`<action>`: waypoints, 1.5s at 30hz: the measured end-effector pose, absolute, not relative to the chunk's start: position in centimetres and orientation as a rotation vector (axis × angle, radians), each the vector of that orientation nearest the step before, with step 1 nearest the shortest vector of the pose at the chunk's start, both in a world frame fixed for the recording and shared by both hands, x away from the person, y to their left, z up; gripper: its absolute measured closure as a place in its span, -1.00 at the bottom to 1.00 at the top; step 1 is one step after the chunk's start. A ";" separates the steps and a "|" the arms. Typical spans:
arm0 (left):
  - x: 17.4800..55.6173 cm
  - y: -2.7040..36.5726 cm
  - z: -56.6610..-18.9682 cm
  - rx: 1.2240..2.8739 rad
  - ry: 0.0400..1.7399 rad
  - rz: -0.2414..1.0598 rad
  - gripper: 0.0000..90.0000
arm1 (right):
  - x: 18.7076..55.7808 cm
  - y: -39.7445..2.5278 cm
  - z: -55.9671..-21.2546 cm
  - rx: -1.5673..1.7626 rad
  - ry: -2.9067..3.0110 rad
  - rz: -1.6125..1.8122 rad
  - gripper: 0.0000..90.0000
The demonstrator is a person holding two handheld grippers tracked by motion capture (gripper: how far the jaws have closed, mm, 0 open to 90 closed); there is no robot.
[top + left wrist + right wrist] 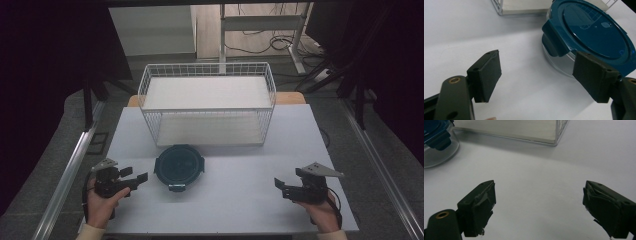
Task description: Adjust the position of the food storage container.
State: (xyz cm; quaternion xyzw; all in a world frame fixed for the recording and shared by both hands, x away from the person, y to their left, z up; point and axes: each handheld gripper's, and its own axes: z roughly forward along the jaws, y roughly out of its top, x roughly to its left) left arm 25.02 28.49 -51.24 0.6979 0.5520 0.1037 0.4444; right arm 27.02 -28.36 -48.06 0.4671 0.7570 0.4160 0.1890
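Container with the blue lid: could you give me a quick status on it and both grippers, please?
Left gripper open, beside container, not touching. Right gripper open, well clear. Lid on. Wire basket behind; nothing between.

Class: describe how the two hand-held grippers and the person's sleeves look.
Each hand-held gripper, left and right, is black with two blocky padded jaws, a brass-ringed hole near the jaw base, a grey three-cornered plate on top and a black cable. Sleeve cuffs look pale cream.

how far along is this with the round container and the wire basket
Nothing looks done yet: the lidded round container sits on the table in front of the wire basket. In hand: the left gripper, jaws open, is close beside it. The right gripper is open, well apart. Grasping and any moving remain.
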 end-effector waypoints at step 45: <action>26.5 26.1 -44.3 1.762 1.279 0.309 -0.38 | 26.9 -29.6 -47.6 1.304 2.137 1.198 -0.67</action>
